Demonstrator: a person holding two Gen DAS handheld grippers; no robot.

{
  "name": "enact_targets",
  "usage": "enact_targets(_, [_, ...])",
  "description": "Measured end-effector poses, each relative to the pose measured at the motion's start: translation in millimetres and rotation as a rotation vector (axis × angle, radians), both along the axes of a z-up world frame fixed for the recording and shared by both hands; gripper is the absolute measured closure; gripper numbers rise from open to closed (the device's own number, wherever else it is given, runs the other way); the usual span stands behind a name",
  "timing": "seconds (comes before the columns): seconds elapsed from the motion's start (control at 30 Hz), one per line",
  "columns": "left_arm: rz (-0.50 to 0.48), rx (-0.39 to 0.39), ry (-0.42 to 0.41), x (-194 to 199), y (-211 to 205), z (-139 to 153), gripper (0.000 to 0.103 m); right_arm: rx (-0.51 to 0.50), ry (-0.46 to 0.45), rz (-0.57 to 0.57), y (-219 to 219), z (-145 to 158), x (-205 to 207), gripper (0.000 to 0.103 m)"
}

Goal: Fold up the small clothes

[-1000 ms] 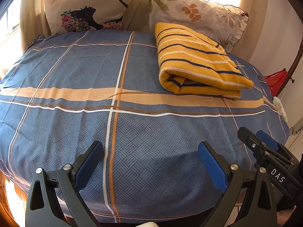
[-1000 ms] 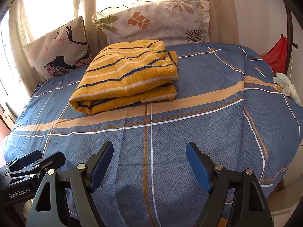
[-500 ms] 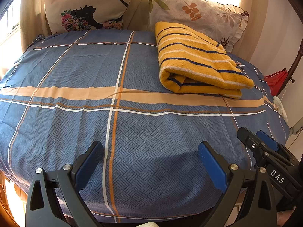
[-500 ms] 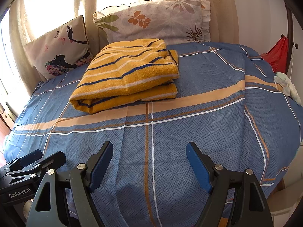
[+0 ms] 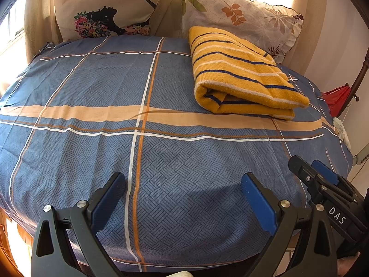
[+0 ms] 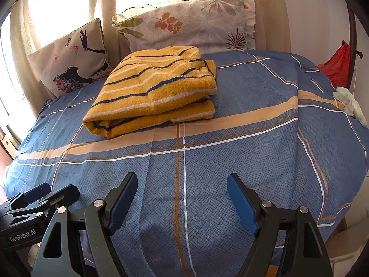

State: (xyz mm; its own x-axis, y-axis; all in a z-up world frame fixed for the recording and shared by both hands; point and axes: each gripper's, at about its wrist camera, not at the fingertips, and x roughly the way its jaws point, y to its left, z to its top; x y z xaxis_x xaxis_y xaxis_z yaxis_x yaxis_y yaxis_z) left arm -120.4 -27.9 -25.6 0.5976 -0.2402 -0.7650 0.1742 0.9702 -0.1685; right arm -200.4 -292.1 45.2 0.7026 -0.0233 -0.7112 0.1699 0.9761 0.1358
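Observation:
A yellow towel with blue and white stripes [image 5: 239, 76] lies folded on the blue plaid bed sheet [image 5: 92, 87], at the far right in the left wrist view and at the far centre-left in the right wrist view [image 6: 156, 87]. My left gripper [image 5: 182, 184] is open and empty over the near edge of the bed, well short of the towel. My right gripper [image 6: 182, 184] is open and empty too, beside the left one. Each gripper shows at the edge of the other's view: the right one [image 5: 320, 180] and the left one [image 6: 46, 194].
Two pillows lean at the head of the bed: one with a woman's silhouette [image 5: 108, 7] and one with leaves [image 6: 191, 25]. A red bag [image 6: 336, 67] hangs at the right by a dark pole. A pale small cloth [image 6: 350, 103] lies on the bed's right edge.
Both views have shifted very slightly; the towel sits a touch higher in the frames. Both grippers stay open and nothing on the bed has moved.

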Motion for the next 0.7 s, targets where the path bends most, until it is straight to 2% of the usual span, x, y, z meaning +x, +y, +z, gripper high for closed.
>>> enact_targets(0.7, [0.020,-0.006,0.000,1.3,3.1,-2.9,0.003,-0.001,-0.009,0.010,6.0,0.7,-1.0,0.019])
